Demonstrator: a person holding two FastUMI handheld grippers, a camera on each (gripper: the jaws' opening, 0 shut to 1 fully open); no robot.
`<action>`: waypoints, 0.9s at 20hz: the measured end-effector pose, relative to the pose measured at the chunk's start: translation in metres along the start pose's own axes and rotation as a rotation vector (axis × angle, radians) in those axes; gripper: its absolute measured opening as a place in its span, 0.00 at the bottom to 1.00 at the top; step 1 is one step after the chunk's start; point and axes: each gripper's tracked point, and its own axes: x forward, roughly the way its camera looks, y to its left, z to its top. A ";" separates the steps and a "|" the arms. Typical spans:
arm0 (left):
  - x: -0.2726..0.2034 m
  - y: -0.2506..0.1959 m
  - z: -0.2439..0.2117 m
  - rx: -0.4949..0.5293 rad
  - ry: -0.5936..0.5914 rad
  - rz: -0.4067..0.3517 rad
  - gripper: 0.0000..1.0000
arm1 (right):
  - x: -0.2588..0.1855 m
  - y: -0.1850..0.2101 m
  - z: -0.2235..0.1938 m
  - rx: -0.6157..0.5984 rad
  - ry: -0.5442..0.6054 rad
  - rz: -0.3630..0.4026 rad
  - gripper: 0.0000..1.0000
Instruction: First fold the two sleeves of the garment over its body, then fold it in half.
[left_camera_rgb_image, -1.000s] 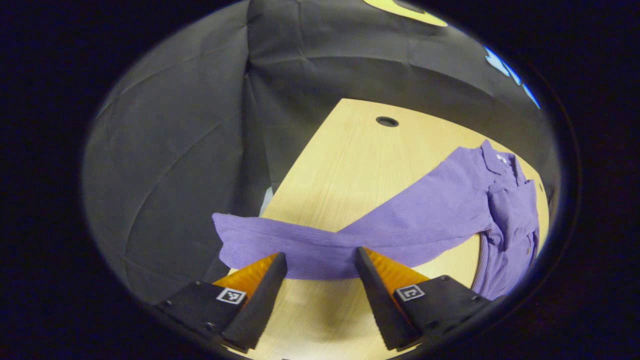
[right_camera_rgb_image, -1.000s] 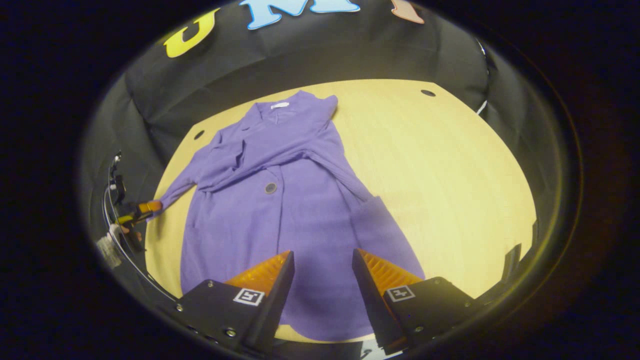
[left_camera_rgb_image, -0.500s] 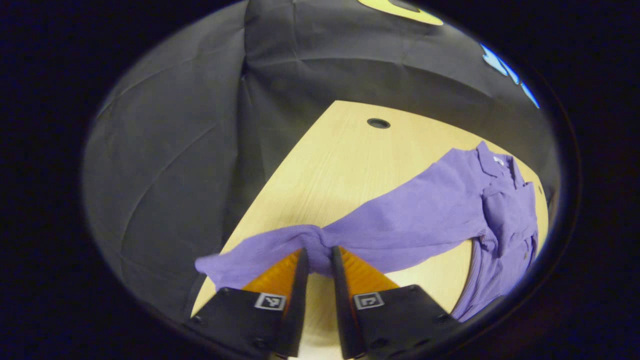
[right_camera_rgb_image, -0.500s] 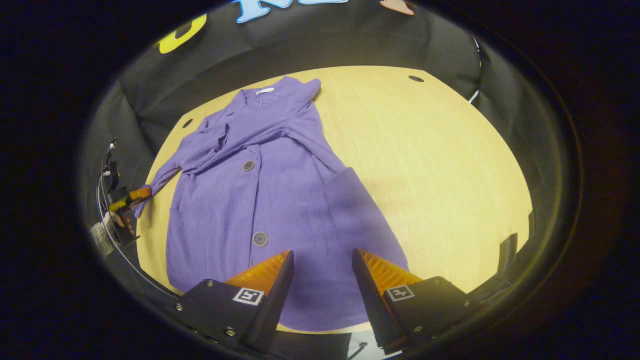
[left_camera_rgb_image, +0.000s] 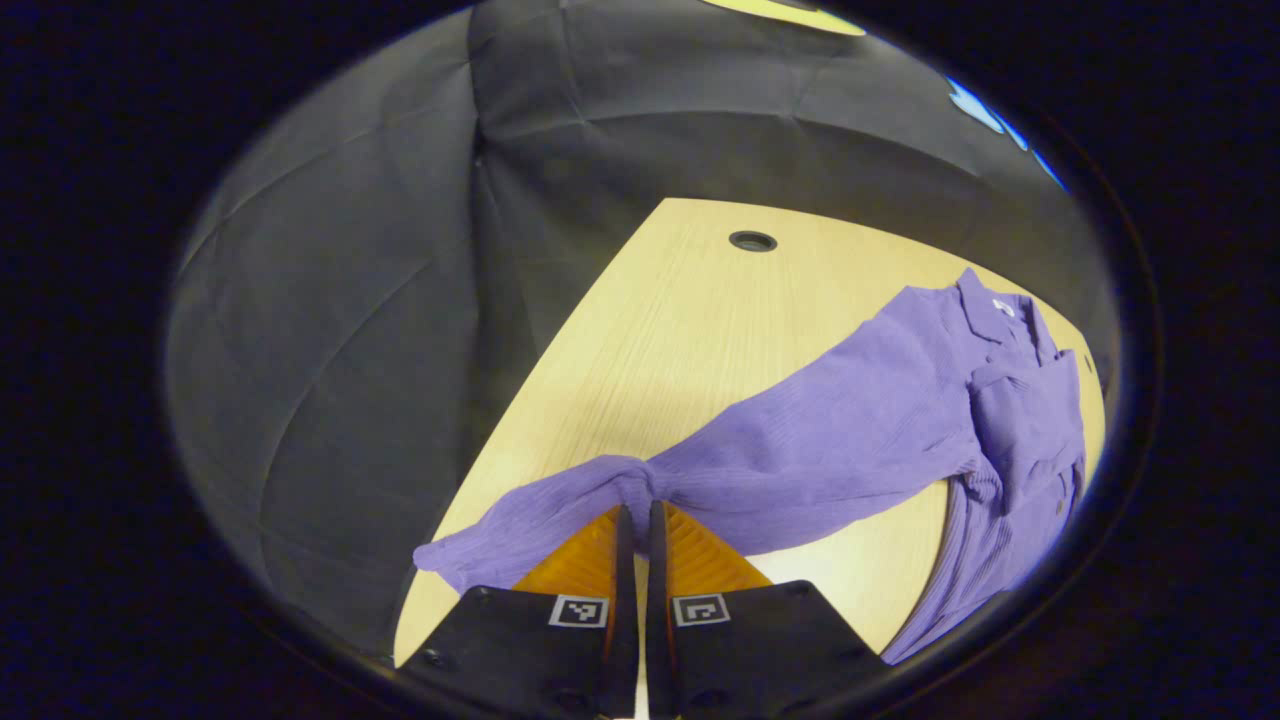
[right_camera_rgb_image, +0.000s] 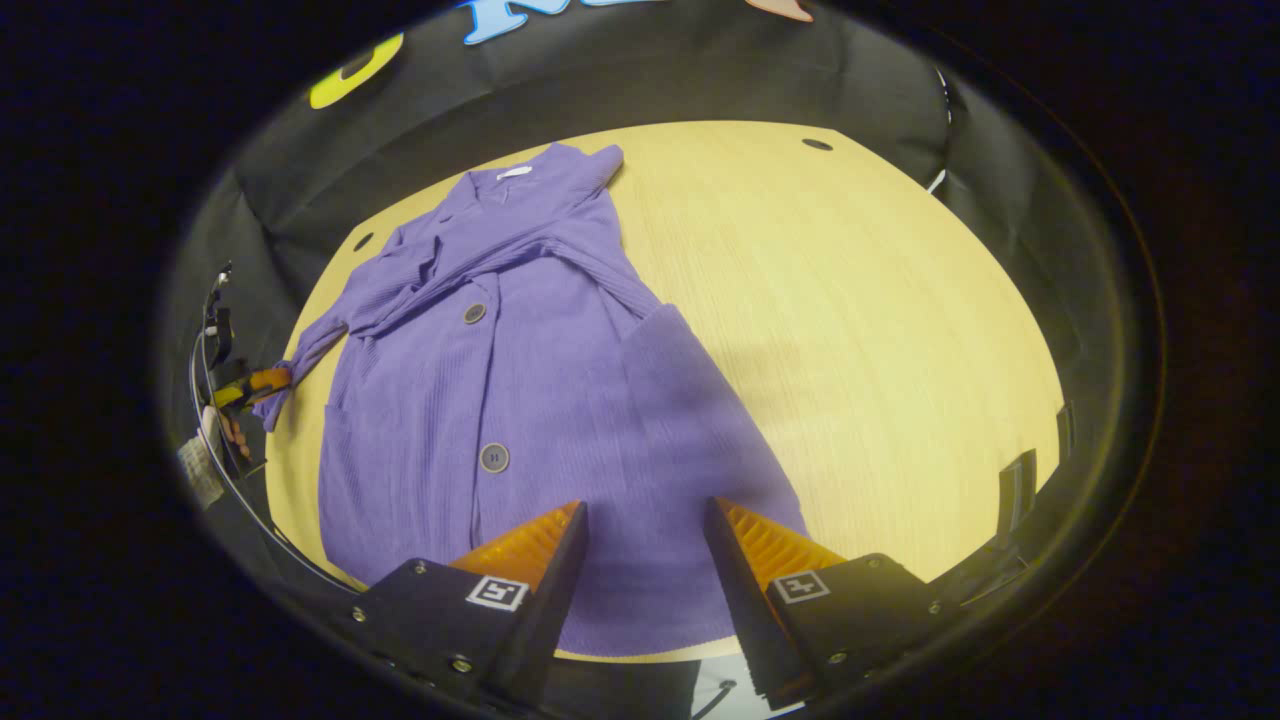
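One sleeve already lies across the chest of the purple garment (right_camera_rgb_image: 520, 400), which is spread on the wooden table (right_camera_rgb_image: 850, 330); the other sleeve (left_camera_rgb_image: 800, 440) runs out toward the table's edge. Left gripper (left_camera_rgb_image: 634, 515) has its fingers pinched tight on that sleeve near the cuff, which bunches at about 12 o'clock of the tips. Right gripper (right_camera_rgb_image: 645, 520) hangs with fingers apart and nothing between them above the hem at 6 o'clock of the body. To do this well: lift just enough to clear the table, carry the cuff across toward the buttons, keep fabric untwisted, lay it flat, then release.
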 end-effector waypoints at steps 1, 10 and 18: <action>-0.001 -0.002 0.002 0.026 0.004 0.001 0.10 | 0.003 0.000 -0.001 0.001 0.003 -0.001 0.74; -0.031 -0.069 0.056 0.065 -0.094 -0.099 0.09 | 0.014 -0.001 -0.005 -0.036 0.016 0.015 0.74; -0.060 -0.165 0.117 0.012 -0.186 -0.243 0.09 | 0.018 0.002 -0.008 -0.089 0.027 0.044 0.74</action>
